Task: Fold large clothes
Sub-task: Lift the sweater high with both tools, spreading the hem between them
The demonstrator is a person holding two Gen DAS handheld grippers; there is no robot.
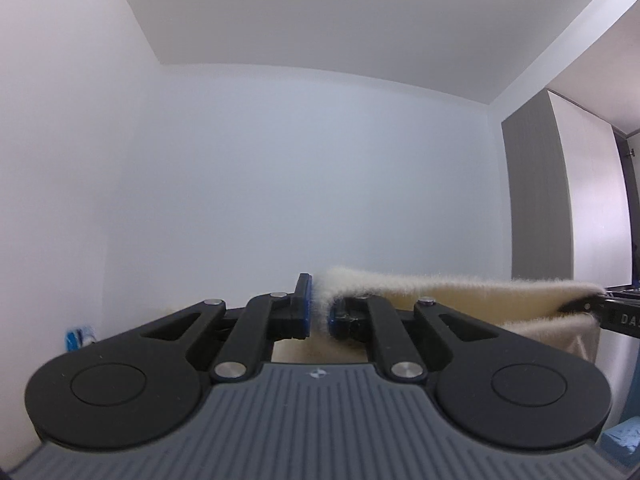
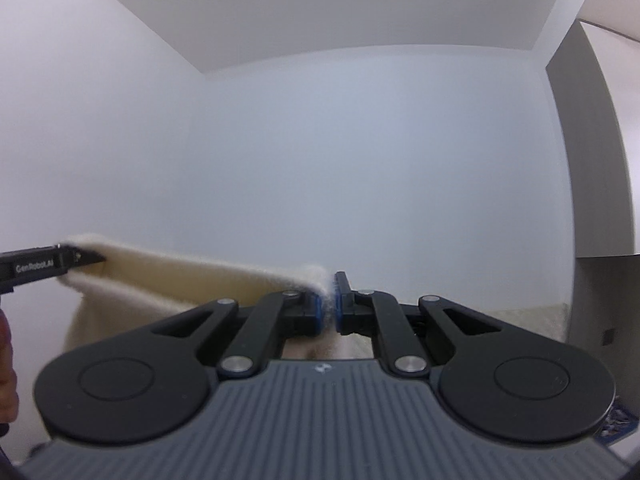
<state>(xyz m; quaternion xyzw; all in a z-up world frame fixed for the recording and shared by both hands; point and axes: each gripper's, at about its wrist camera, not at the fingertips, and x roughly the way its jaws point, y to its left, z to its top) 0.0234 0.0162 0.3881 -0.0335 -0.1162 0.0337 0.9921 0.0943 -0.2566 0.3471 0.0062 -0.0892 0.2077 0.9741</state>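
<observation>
Soft, even, dim-bluish indoor light; faint shadows, slightly hazy focus, fisheye-curved edges

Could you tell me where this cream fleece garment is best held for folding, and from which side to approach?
Grip its fuzzy top hem at the two ends, coming in level from the near side. The cream fleece garment hangs from that edge, stretched between the left gripper and right gripper, each pinching one end. Held so, it likely hangs flat.
</observation>
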